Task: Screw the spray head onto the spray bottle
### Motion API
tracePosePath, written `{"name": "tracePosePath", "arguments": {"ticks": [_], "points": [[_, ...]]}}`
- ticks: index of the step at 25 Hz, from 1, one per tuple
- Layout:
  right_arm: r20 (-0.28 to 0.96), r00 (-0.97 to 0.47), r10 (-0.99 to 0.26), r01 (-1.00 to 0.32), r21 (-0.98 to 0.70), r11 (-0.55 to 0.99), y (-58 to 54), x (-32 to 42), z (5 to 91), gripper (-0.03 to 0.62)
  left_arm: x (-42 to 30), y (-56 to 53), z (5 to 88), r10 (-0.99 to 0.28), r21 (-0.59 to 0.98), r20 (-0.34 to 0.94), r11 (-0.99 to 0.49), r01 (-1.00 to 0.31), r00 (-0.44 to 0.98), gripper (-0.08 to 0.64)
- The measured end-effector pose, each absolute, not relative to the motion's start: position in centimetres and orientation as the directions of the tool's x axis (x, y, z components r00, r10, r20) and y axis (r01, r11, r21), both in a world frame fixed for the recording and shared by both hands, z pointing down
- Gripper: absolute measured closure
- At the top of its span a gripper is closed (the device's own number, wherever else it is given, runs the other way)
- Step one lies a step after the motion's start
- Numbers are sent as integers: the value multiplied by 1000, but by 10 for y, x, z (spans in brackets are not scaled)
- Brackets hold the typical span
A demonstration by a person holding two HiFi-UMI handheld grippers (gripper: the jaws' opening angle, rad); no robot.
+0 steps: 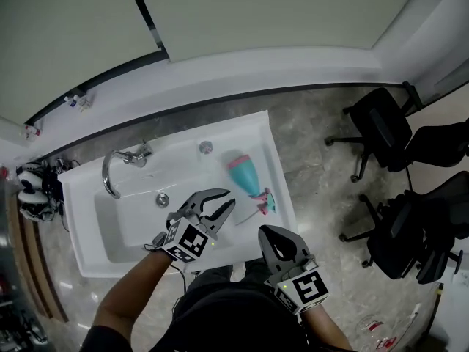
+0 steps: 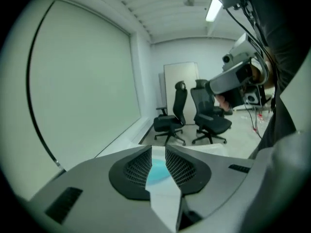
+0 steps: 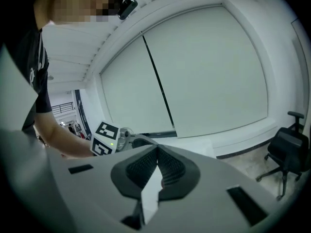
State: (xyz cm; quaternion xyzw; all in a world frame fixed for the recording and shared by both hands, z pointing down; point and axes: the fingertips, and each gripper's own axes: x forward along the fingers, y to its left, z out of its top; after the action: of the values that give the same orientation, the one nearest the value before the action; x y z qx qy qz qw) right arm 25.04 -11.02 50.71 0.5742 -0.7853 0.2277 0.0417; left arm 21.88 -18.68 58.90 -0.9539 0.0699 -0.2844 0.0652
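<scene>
White sink [image 1: 183, 142], teal spray bottle [image 1: 244, 173] and spray head [image 1: 265, 202] on its ledge

Your sink [image 1: 80, 226] looks like glossy white ceramic, smooth; its faucet [image 1: 111, 173] is shiny chromed metal. The spray bottle [image 1: 243, 173] reads as smooth teal plastic, the spray head [image 1: 265, 202] as pink-and-teal plastic. Your left gripper [image 1: 229, 199] and right gripper [image 1: 264, 230] have matt grey plastic shells; the pads [image 2: 138, 169] are black, ribbed, rubbery-looking. The floor [image 1: 315, 189] is polished mottled stone.
</scene>
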Motion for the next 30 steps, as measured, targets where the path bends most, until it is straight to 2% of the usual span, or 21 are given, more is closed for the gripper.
{"name": "tracePosePath", "arguments": {"ticks": [3,7,13,22,27,30], "points": [[337,-336,-880,-913,-347,215,-121,272,525,592,241,-208,627,-125,-272,651,-959,77,748,443],[378,-346,-859,-901,-389,191,-123,293,551,592,261,-226,667,-109,-393,776,-854,341,622,372],[463,-350,-814,-906,-387,170,-120,316,596,592,287,-244,707,-114,-426,870,-663,615,480,318],[506,-401,-764,-891,-410,196,-122,326,640,592,289,-247,754,-122,-307,951,-495,813,284,240],[521,-413,-747,-885,-422,196,-127,329,653,592,286,-252,776,-110,-222,975,-448,866,194,196],[569,-417,-709,-899,-372,231,-126,327,673,592,288,-255,786,-96,-202,979,-454,868,178,176]]}}
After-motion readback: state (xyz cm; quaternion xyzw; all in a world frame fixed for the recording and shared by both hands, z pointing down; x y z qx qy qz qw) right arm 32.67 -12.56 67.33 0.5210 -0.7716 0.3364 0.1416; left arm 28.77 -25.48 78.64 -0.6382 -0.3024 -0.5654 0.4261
